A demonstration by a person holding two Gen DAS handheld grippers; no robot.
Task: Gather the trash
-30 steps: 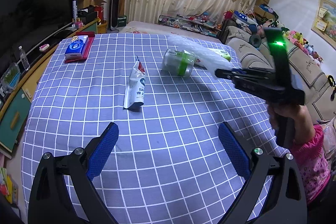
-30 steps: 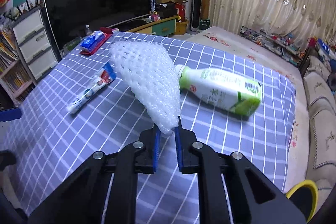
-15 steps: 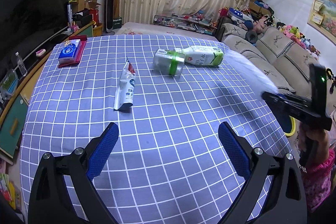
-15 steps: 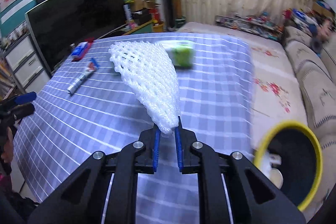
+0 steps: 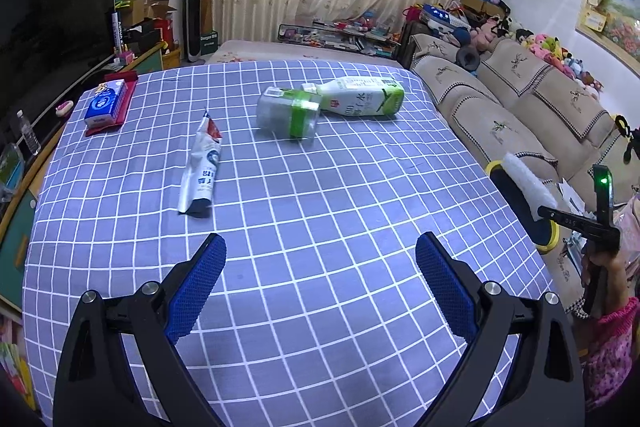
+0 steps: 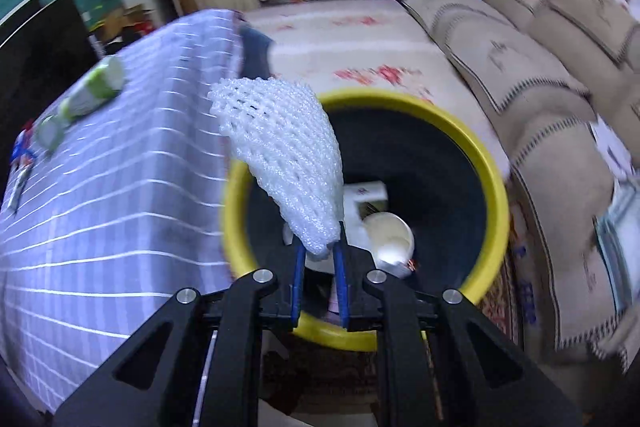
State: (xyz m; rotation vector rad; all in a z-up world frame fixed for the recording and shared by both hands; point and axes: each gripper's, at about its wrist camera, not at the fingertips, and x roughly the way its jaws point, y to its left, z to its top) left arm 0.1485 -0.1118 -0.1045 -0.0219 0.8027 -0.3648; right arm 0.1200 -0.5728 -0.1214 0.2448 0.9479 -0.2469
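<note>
My right gripper (image 6: 319, 251) is shut on the narrow end of a white foam net sleeve (image 6: 280, 151), held above a yellow-rimmed bin (image 6: 494, 195) beside the table; a white cup and paper lie inside the bin. The left wrist view shows that gripper (image 5: 546, 209) with the foam net (image 5: 526, 181) off the table's right edge. My left gripper (image 5: 320, 279) stands open over the checked tablecloth (image 5: 320, 211), nothing between its fingers. On the cloth lie a toothpaste tube (image 5: 202, 169), a clear jar with a green band (image 5: 288, 111) and a white-green bottle (image 5: 360, 101).
A blue tissue pack on a red tray (image 5: 108, 103) sits at the table's far left corner. A beige sofa (image 5: 520, 111) runs along the right, close to the bin. A television (image 5: 48, 39) and cabinet line the left wall. A person's hand (image 5: 604, 267) holds the right gripper.
The right gripper has swung with the foam net from over the table to above the yellow bin at the table's right side. The left gripper has drifted slightly and stayed open.
</note>
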